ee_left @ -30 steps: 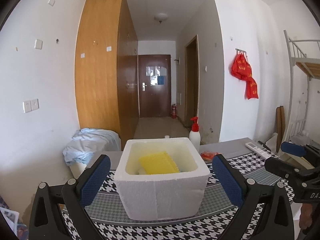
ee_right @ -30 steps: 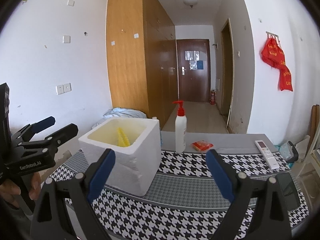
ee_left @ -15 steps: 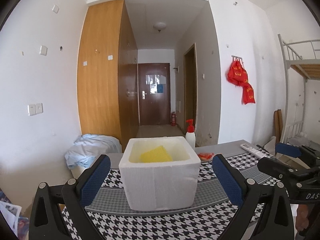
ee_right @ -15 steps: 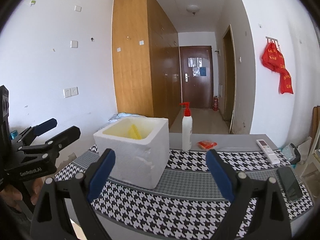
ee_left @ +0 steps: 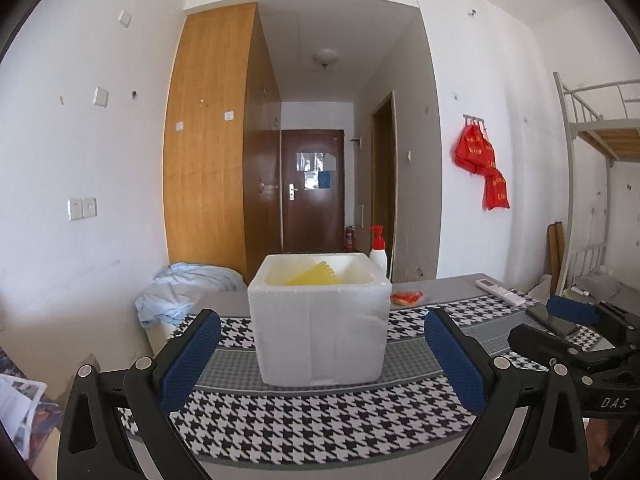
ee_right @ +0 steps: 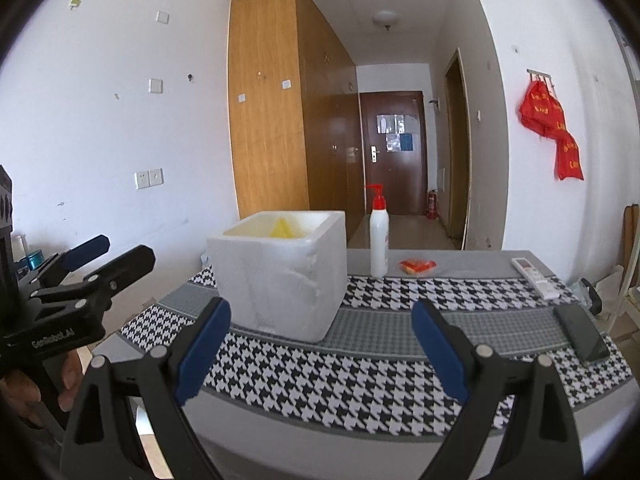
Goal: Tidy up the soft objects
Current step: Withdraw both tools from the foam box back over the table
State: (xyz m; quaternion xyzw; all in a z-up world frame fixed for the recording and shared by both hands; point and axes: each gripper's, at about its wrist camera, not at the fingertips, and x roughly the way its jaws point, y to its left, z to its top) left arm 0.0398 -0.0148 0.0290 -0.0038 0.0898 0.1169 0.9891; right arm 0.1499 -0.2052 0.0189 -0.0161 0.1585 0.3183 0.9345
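A white foam box (ee_left: pixel 320 320) stands on the houndstooth table cloth (ee_left: pixel 320 420); it also shows in the right wrist view (ee_right: pixel 280 276). A yellow sponge (ee_left: pixel 316 278) leans inside it, only its top edge showing, and a corner shows in the right wrist view (ee_right: pixel 282 227). My left gripper (ee_left: pixel 320 360) is open and empty, level with the box front and short of it. My right gripper (ee_right: pixel 320 356) is open and empty, near the table's front edge, to the right of the box. Each gripper shows in the other's view (ee_left: pixel 572 336) (ee_right: pixel 92 264).
A white pump bottle with red top (ee_right: pixel 378 240) and a small red packet (ee_right: pixel 418 266) stand behind the box. A white remote (ee_right: pixel 534 276) and a dark phone (ee_right: pixel 582 332) lie at the right. A blue cloth heap (ee_left: pixel 188 288) sits left of the table.
Both grippers have pulled back and lowered from the box, so the box looks smaller and less of the sponge shows. Both stay open and empty.
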